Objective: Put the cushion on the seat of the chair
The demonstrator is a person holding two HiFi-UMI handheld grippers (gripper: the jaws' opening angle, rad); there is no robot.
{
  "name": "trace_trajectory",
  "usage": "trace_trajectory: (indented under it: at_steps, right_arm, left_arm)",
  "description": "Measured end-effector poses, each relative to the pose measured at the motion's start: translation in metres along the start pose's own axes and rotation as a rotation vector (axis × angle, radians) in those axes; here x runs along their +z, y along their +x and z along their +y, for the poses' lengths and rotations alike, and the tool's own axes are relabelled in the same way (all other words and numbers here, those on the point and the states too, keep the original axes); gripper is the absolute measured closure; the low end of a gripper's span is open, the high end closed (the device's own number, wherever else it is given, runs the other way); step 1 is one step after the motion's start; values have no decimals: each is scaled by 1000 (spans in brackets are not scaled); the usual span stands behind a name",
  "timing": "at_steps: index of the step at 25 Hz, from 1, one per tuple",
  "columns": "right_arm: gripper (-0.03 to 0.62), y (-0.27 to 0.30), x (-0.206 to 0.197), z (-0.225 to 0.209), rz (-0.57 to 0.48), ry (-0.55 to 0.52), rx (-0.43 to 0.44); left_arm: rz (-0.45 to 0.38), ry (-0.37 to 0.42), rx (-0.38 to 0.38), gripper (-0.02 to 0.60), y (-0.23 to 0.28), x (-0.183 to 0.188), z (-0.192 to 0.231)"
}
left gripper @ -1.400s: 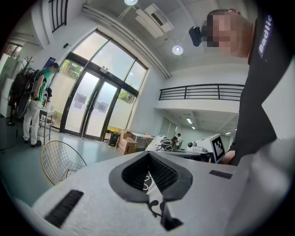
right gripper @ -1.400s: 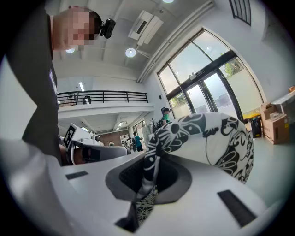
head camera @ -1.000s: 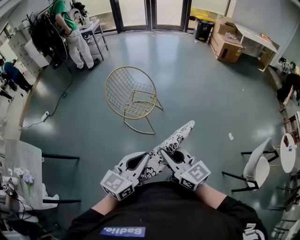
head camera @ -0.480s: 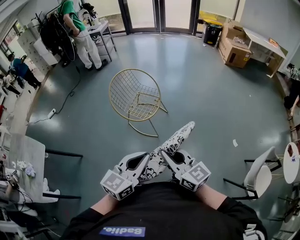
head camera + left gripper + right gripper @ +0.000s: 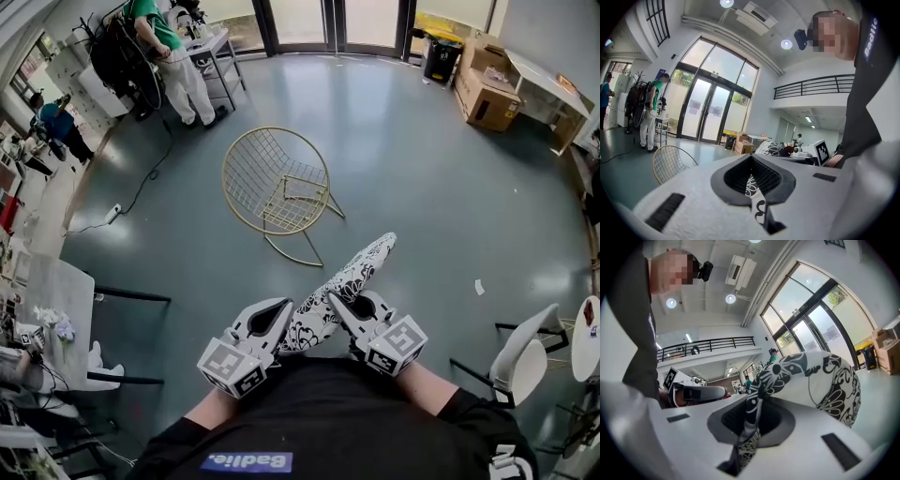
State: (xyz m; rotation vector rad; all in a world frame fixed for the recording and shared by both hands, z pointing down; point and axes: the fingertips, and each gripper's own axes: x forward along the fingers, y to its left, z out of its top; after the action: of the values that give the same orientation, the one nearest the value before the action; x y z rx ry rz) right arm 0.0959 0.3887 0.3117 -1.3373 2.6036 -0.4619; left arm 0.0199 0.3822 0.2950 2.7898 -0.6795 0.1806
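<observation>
The black-and-white patterned cushion hangs edge-on in front of me, above the floor, pointing toward the chair. My left gripper is shut on its near left edge, and a strip of fabric shows between the jaws in the left gripper view. My right gripper is shut on the near right edge, where the cushion bulges beyond the pinched cloth. The gold wire chair stands on the green floor ahead and slightly to the left, with nothing on its seat; it also shows as the chair in the left gripper view.
A person stands by a trolley at the back left, with a cable trailing across the floor. Cardboard boxes sit at the back right. A white chair stands at the right, a white table at the left, a paper scrap on the floor.
I have come nearer the chair, which now sits a little lower and further right in the head view. Both grippers keep their hold on the cushion.
</observation>
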Motion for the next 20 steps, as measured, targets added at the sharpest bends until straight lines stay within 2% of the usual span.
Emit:
trace_trajectory:
  at_steps: [7,12,20]
  right_arm:
    - [557,36,-8,-42,33,-1,-34]
    - [557,76,-8,-80,64,-11,-103]
    - [557,147,5,-129,86,6,-229]
  left_arm:
    - [-20,-38,-9,569,28,2,51]
    - [-28,-53,-62,568,59,11,108]
    - [-6,-26,-172,568,100,45,202]
